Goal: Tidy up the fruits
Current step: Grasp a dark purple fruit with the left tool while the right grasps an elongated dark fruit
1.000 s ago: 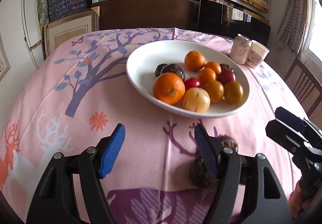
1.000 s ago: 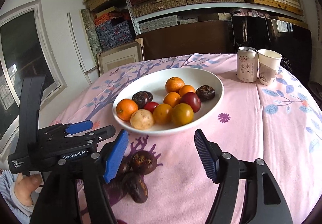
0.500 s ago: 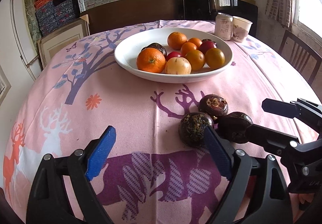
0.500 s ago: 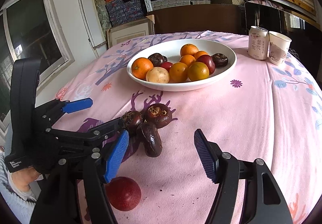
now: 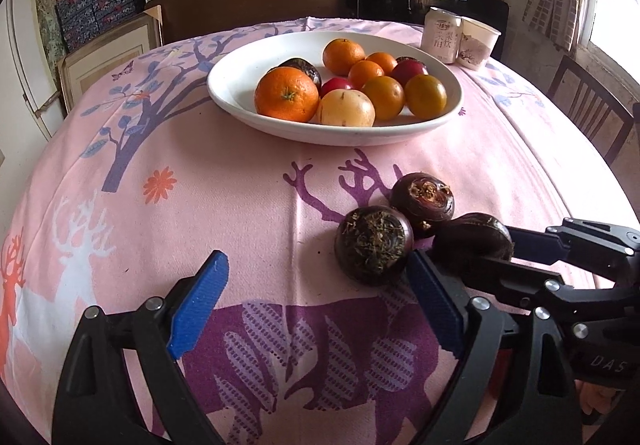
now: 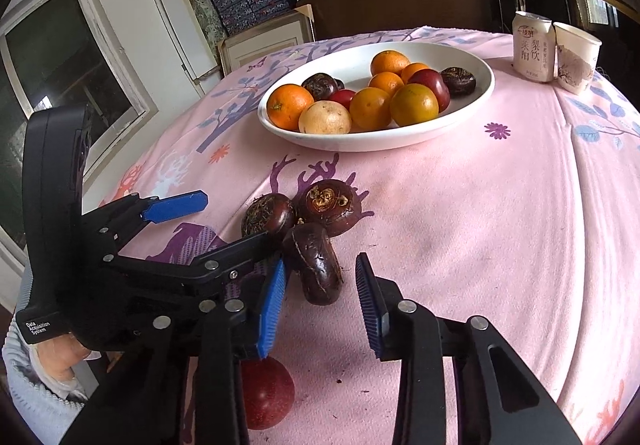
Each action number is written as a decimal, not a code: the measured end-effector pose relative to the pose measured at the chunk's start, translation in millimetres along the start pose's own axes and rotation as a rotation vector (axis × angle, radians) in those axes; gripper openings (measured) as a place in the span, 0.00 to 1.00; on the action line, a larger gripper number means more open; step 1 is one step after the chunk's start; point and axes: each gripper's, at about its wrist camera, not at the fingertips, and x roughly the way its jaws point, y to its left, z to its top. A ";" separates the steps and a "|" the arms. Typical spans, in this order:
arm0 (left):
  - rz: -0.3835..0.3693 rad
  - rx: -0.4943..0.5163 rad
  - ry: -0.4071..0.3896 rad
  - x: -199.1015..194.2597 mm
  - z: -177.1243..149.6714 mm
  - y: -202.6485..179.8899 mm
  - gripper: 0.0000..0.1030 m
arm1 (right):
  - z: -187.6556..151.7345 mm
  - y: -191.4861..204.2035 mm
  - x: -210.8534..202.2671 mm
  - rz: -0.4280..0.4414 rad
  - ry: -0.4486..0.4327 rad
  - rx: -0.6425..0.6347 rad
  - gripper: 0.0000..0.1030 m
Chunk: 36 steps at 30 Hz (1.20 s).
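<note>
A white bowl [image 5: 240, 93] [image 6: 472, 101] holds oranges, a pale fruit, red fruits and dark water chestnuts. Three dark water chestnuts lie loose on the pink cloth: a hairy one [image 5: 374, 245] [image 6: 268, 213], one with a tan top [image 5: 422, 201] [image 6: 330, 203] and a smooth one on its edge [image 5: 472, 241] [image 6: 318, 269]. My right gripper [image 6: 320, 301] is open, its blue pads on either side of the smooth chestnut's near end. My left gripper [image 5: 316, 305] is open and empty, left of the hairy chestnut. A red fruit [image 6: 266, 397] lies under the right gripper's left finger.
A drink can [image 5: 442, 35] [image 6: 534, 45] and a paper cup [image 5: 478, 45] [image 6: 576, 57] stand behind the bowl at the right. A wooden chair [image 5: 592, 109] is at the table's right edge. Shelves of boxes fill the back wall.
Both grippers have drawn back from the bowl toward the near table edge and lowered. The right gripper has narrowed and come around the smooth chestnut. The red fruit came into view.
</note>
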 end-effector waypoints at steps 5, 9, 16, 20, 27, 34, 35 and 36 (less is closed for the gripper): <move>0.011 0.010 0.014 2.8 -0.7 -1.8 0.86 | -0.7 -0.6 1.5 0.018 0.011 0.007 0.24; 0.021 0.031 -0.007 -1.1 -0.9 -6.8 0.86 | -1.5 -2.2 -9.5 -0.032 -0.021 -0.002 0.22; 0.009 0.059 0.011 7.0 5.2 -21.0 0.86 | -4.8 -10.4 -22.6 -0.099 -0.057 0.002 0.22; 0.021 0.053 0.025 13.0 8.3 -24.4 0.86 | -4.2 -11.0 -21.7 -0.102 -0.057 0.004 0.22; 0.039 0.049 0.024 13.3 8.4 -24.0 0.85 | -4.1 -9.8 -19.5 -0.104 -0.053 0.004 0.22; 0.033 0.068 0.015 11.0 7.7 -26.7 0.68 | -4.3 -10.0 -19.9 -0.104 -0.054 0.004 0.22; 0.029 0.070 0.014 10.8 7.6 -27.3 0.65 | -4.4 -10.0 -19.9 -0.104 -0.054 0.004 0.22; 0.023 0.072 0.012 10.4 7.5 -27.9 0.61 | -4.5 -10.1 -20.1 -0.104 -0.054 0.004 0.22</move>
